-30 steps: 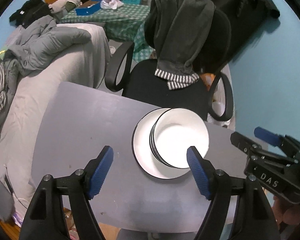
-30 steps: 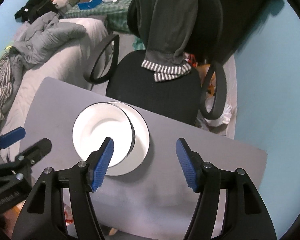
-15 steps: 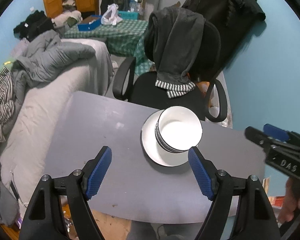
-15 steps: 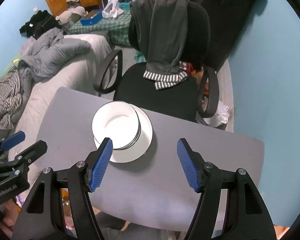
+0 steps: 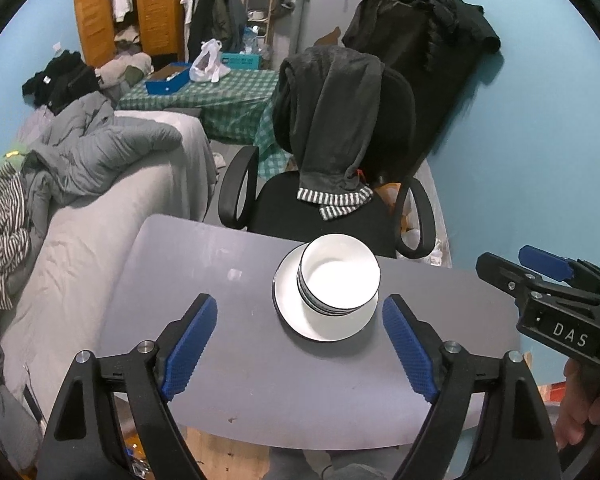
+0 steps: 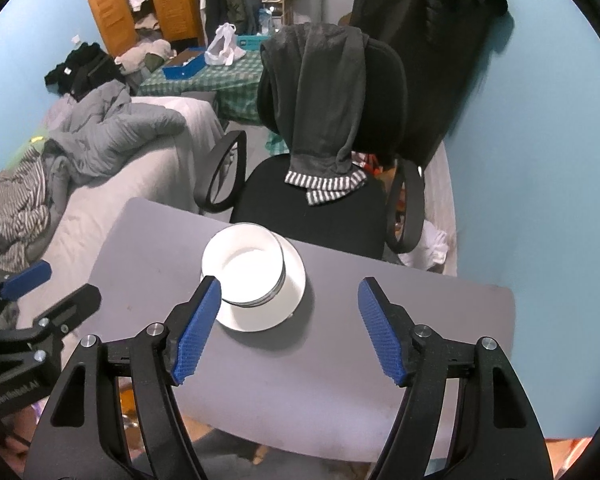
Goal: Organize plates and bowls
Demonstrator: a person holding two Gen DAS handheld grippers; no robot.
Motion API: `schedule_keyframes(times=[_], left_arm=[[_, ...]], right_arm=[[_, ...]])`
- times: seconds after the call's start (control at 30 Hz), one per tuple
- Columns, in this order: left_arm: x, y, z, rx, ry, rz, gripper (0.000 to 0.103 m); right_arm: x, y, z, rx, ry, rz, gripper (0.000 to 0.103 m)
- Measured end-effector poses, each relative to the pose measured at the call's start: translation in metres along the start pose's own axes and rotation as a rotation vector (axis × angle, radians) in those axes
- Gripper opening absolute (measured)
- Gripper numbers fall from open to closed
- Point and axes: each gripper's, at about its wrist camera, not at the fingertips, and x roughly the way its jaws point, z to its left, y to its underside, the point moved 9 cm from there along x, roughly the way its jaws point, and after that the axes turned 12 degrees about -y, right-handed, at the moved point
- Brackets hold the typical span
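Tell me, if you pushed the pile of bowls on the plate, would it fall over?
Probably not easily: the bowls are nested low and wide. They sit off-centre on the plate, so a push might slide them off the smooth glaze. They look like hard ceramic, likely heavy and breakable.

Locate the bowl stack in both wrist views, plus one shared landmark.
Left wrist: bowl stack right of centre, on the plate.
Right wrist: bowl stack left of centre, beside the right tool's left finger.
Shared landmark: office chair behind the table.
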Motion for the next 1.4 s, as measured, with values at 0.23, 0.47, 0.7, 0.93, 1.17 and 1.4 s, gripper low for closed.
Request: schedule_keyframes(times=[0.23,0.47,0.7,0.93,1.17,1.4], left_arm=[[-0.003,0.002,-0.005,0.013,-0.004,-0.008,0.086],[-0.004,0.005,-0.011,0.046,-0.016,0.0,0.086],[-0.005,0.001,-0.011,0.019,0.005,0.007,0.086],[-0.004,0.002,-0.014,0.024,0.003,0.027,0.086],[-0.001,0.004,-0.015,0.02,0.008,0.052,0.086],[0.0,0.007,-0.017,0.021,0.011,0.062,0.086]], right_arm=[[-0.003,-0.002,0.001,0.013,0.002,-0.008,0.071],[-0.002,-0.001,0.002,0.001,-0.002,-0.001,0.071],[-0.002,-0.001,0.004,-0.002,0.0,0.001,0.071],[-0.002,-0.002,0.007,-0.007,-0.002,-0.002,0.071],[-0.002,-0.002,0.006,-0.007,-0.003,0.001,0.071],[-0.003,0.002,0.014,0.001,-0.002,0.011,0.071]])
